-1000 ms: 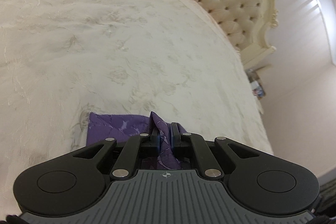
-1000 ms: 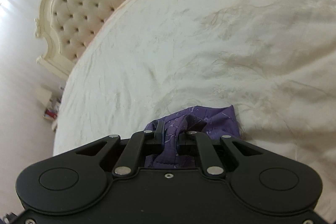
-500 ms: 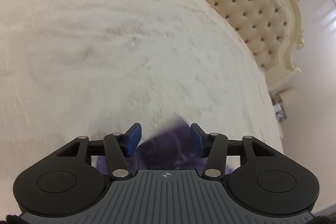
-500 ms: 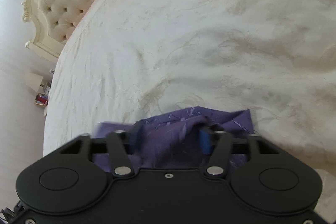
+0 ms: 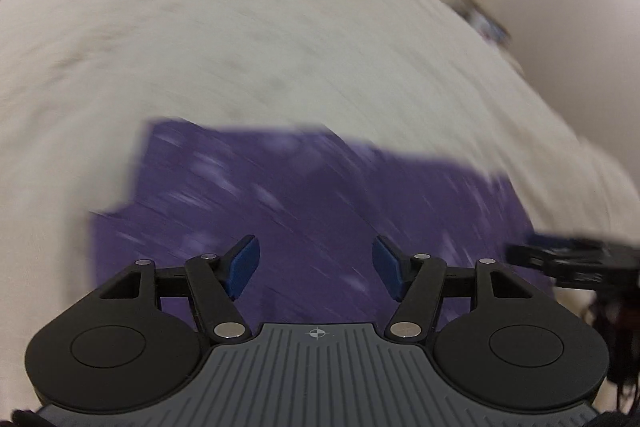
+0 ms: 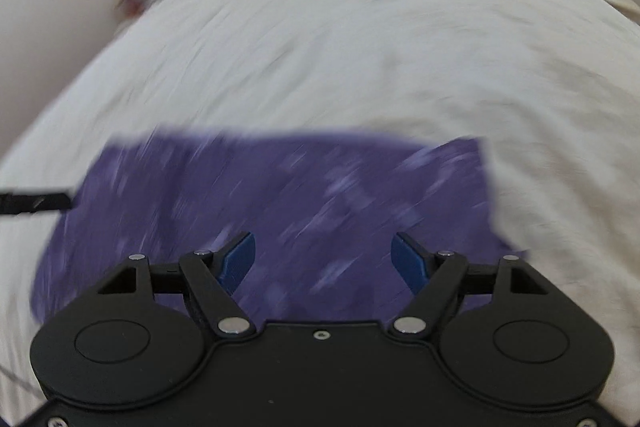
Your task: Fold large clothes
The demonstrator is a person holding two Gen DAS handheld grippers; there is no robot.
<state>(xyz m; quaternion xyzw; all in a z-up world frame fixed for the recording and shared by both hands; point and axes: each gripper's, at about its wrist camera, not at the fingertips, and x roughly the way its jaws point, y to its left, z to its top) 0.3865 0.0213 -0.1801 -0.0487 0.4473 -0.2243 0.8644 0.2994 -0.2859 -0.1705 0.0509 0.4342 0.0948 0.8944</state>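
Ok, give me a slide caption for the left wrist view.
Left gripper, jaws opening and empty, over the purple garment lying on the cream bedspread.

The left gripper is pitched downward, its jaws spread and opening, with nothing pressed between the blue pads. The right gripper is likewise angled down, jaws parted and widening, nothing clamped.

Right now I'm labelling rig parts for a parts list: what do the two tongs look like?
The left tongs have black linkage arms with silver pivot pins, blue pads, round black side housings and a ribbed grey body bearing a small crosshair mark. The right tongs match, but their body is plain black with small screws. No sleeves or hands show.
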